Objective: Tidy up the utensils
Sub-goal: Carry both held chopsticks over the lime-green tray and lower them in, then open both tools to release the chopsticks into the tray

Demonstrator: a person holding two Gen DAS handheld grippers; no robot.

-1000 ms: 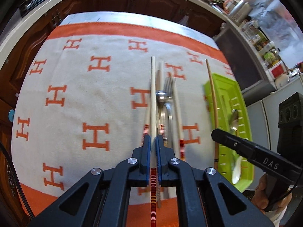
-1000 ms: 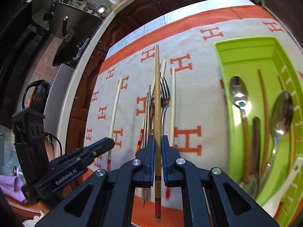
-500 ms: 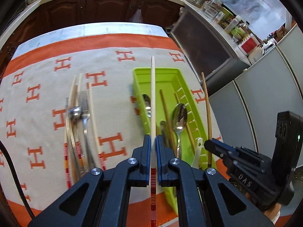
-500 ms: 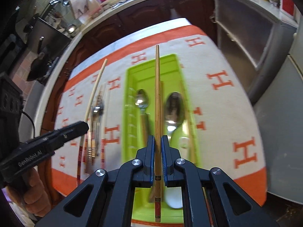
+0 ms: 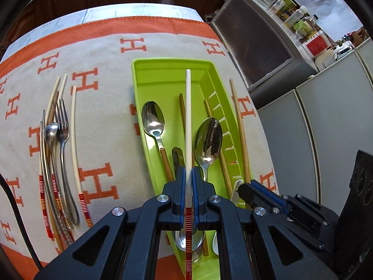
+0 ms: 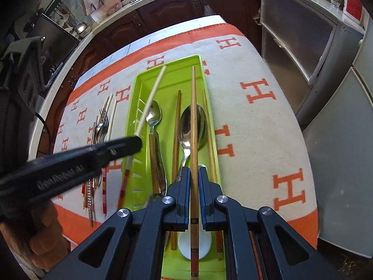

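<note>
Two chopsticks are being held over the green tray [image 5: 149, 70] right now. Far left on the desk, a loose pile of utensils [image 5: 56, 154] is left lying on the orange-and-cream cloth [image 5: 107, 46]: a fork, a small spoon and a few chopsticks with red-striped ends. Next, the left gripper [image 5: 188, 175] is seen with its jaws clamped on a white chopstick [image 5: 188, 116], angled down above the tray's spoons. Just to the right, a wooden chopstick [image 6: 193, 128] is pinched in the right gripper [image 6: 193, 182], jaws closed on it too, pretty much over the tray's big spoon [image 6: 186, 126].
</note>
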